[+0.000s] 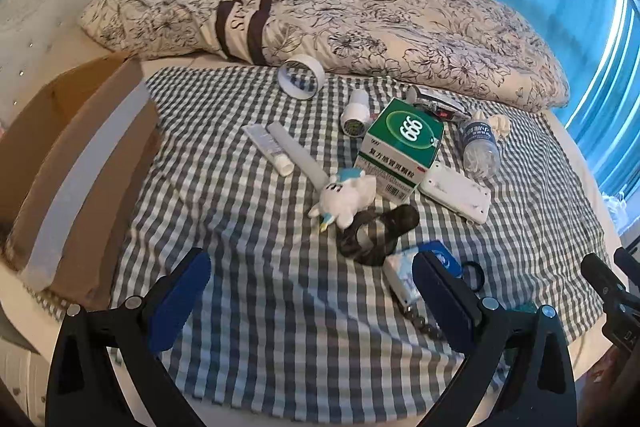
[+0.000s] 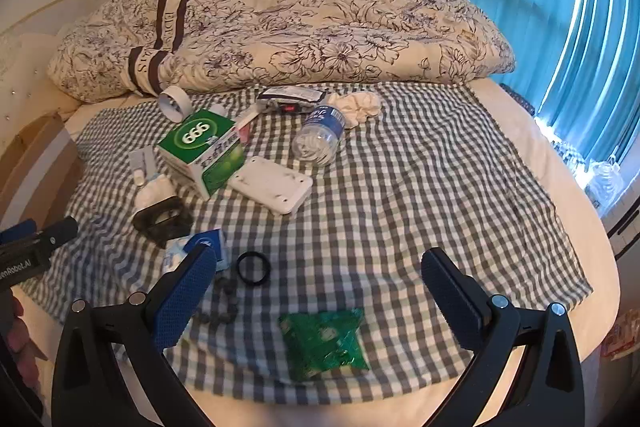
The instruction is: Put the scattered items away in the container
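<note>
Left wrist view: both claws, left [image 1: 308, 291] and right [image 2: 320, 287], gape empty; items like the green box [image 1: 400, 143] lie scattered on the bed, carton [image 1: 76, 163] at left (nothing visibly packed)

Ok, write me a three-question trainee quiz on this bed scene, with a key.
1. True or false: the left gripper is closed on the plush toy.
2. Which lies closest in front of the right gripper? A) green packet B) water bottle C) tape roll
3. On which side of the left wrist view does the cardboard box sit?

Key: 1 false, both grippers are open and empty; 2 A; 3 left.
</note>
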Motion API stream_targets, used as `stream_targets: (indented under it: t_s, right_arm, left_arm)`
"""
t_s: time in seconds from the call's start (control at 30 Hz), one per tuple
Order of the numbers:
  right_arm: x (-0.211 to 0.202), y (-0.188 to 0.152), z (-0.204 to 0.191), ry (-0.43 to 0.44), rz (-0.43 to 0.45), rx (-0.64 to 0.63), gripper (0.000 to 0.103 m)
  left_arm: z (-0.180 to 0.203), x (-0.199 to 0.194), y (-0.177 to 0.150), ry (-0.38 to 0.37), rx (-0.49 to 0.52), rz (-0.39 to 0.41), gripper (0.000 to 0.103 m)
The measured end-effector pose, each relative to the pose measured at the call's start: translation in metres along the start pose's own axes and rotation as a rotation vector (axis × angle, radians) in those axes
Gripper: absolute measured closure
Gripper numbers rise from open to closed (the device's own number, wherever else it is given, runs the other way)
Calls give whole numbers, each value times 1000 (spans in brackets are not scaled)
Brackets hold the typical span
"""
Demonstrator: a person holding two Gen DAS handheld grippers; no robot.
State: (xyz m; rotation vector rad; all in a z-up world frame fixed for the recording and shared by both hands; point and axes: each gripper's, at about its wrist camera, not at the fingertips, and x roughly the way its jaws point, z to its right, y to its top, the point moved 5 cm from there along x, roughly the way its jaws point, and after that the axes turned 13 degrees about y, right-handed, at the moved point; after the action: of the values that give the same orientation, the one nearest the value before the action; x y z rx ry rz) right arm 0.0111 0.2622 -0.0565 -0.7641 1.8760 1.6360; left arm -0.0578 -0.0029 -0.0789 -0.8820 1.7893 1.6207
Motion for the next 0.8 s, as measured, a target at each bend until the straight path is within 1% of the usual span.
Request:
stream_targets:
  t_s: [0.1,0.2,0.33,0.4,0.43,0.53,0.67,0.8]
  right_arm:
    - [8,4,5,-3,2,-3,0]
    - [21,7,12,5,-11,3,0]
    - [37,8,21,6,-36,17,0]
    - [45,8,28,13,-48,34,0]
    - [48,8,32,16,-53,43,0]
    - [57,10,45,24,-60,68,0]
    - [67,11,58,27,-71,99,0]
    - [84,13,62,46,-101,102,0]
  left_arm:
    - [17,10,14,-15,39,22,0]
    - [42,21,28,-36,99,46,0]
    - [78,46,42,-93,194,40,0]
    - [92,62,49,-103,241,39,0]
    - [97,69,52,-106,254,40,0]
    - [104,90,59,-150,278,25,0]
    - [116,115,60,-129,344,9,0]
    - [125,135,63,-100,375,-2,1]
